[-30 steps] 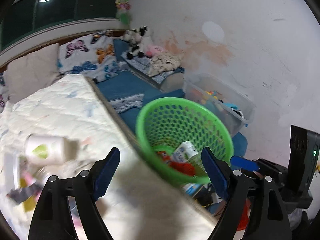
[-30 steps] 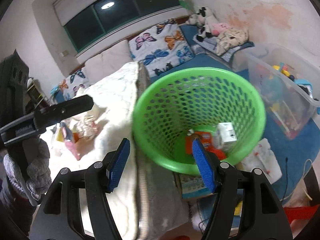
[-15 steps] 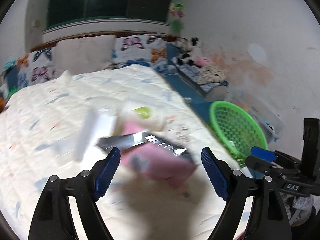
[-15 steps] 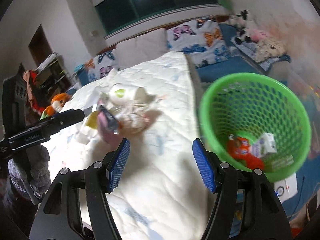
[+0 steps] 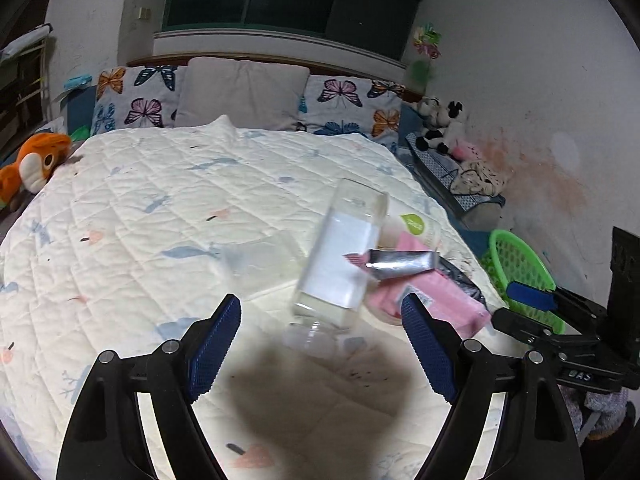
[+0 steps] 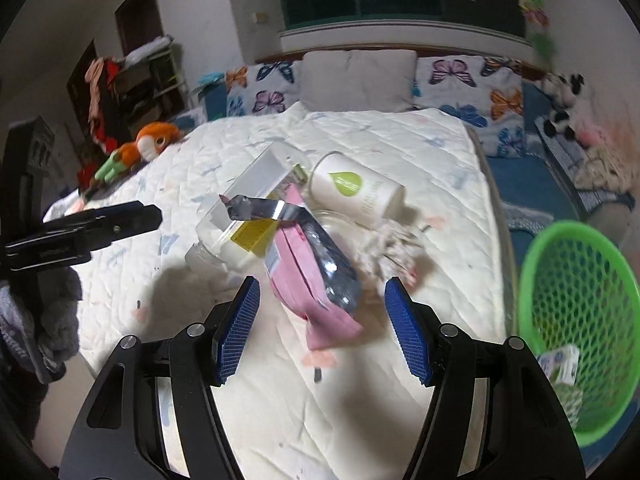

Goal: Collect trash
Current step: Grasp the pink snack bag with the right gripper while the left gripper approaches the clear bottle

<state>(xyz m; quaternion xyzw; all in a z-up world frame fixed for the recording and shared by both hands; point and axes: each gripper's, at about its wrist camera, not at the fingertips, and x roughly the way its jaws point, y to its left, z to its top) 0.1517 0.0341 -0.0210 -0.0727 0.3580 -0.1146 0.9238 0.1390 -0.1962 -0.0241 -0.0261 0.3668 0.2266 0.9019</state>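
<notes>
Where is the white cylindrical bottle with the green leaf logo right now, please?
In the right wrist view, the white cylindrical bottle lies on its side on the quilted bed, just right of the clear plastic bottle, behind the pink pouch.

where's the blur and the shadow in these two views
Left wrist view: the clear plastic bottle with a white label is smeared, and a dark shadow falls on the white quilted bedspread between the open left claw. Right wrist view: the green mesh basket is softly blurred; shadows fall beside the trash pile near the open right claw.
</notes>
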